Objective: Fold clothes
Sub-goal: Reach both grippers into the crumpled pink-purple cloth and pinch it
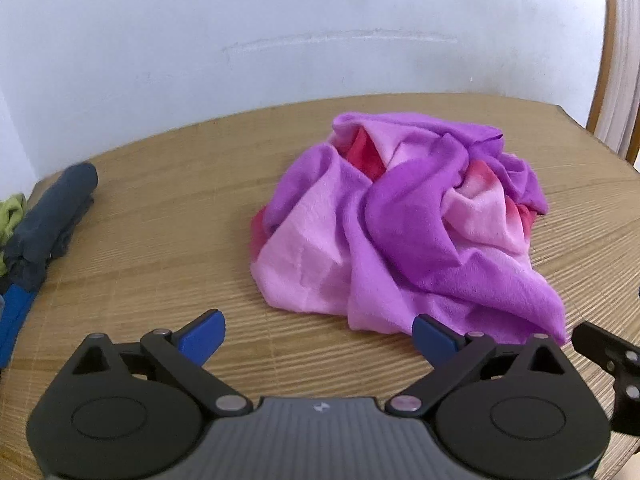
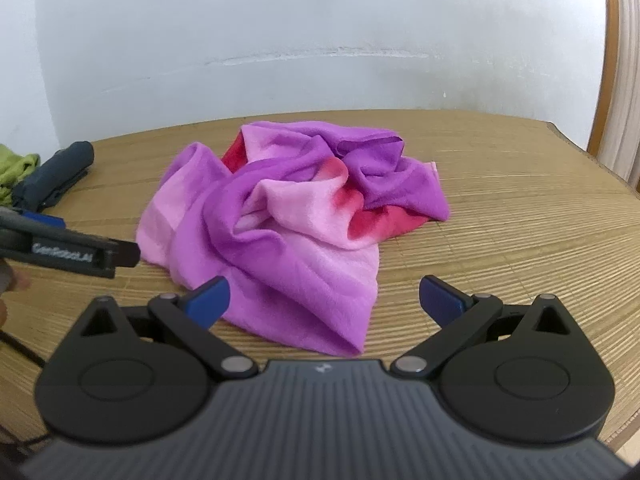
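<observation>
Left wrist view is showing a soft cloth [image 1: 404, 232] lying in a crumpled heap on a round wooden table [image 1: 160, 216]. It is looking thin and smooth, with lots of folds and bumps, and it is showing light pink, deep purple and a bit of red. The table top is tan and is showing fine lines running across it like little ridges. The left gripper [image 1: 318, 334] is hanging over the near part of the table with its two blue pads spread wide apart, and nothing is sitting between them. The cloth is lying just past the pads and more to the right, and its near edge is reaching down close to the right pad. At the far left edge of the table a dark grey rolled bundle [image 1: 52, 216] is lying beside something green [image 1: 12, 210] and something blue [image 1: 14, 320]. Right wrist view is showing the right gripper [image 2: 324, 298] wide open too, gripping nothing. Here the near tip of the cloth [image 2: 280, 216] is lying between its two blue pads, closer to the left one, and I cannot tell if it is touching that pad. Behind the table a plain pale wall [image 1: 280, 20] is standing.
</observation>
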Demonstrator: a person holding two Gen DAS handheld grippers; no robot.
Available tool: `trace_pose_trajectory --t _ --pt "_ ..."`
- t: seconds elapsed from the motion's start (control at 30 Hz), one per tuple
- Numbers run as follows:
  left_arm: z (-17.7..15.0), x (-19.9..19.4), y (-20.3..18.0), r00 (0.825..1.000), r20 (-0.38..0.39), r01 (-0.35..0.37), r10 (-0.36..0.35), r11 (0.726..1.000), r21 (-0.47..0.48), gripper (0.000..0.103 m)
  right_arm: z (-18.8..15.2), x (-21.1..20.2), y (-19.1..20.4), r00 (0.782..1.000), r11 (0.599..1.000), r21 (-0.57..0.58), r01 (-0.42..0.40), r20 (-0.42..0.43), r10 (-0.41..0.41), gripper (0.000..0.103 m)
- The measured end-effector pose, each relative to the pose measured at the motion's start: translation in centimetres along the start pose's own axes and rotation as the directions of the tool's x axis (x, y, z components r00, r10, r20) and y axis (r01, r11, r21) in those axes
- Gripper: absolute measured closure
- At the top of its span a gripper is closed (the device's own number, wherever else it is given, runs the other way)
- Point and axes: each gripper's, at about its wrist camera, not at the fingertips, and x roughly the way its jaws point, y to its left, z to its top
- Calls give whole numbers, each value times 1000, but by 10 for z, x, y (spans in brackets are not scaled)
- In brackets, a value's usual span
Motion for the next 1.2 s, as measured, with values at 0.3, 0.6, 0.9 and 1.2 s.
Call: trace_pose_trajectory --t 0.3,0.6,0.9,1.2 --pt "-9 19 10 995 25 95 -92 988 -124 2 9 29 -29 976 977 124 -172 -110 186 0" --pt "34 70 -2 1000 -20 -15 11 980 -196 2 63 101 -48 943 945 152 -288 -125 308 1" --pt "59 105 -30 995 6 -100 101 993 -63 2 100 193 -27 900 914 145 -378 -175 400 7" --pt "59 158 -18 990 -142 -13 -14 982 -186 77 92 240 -21 877 914 217 -343 -273 394 87"
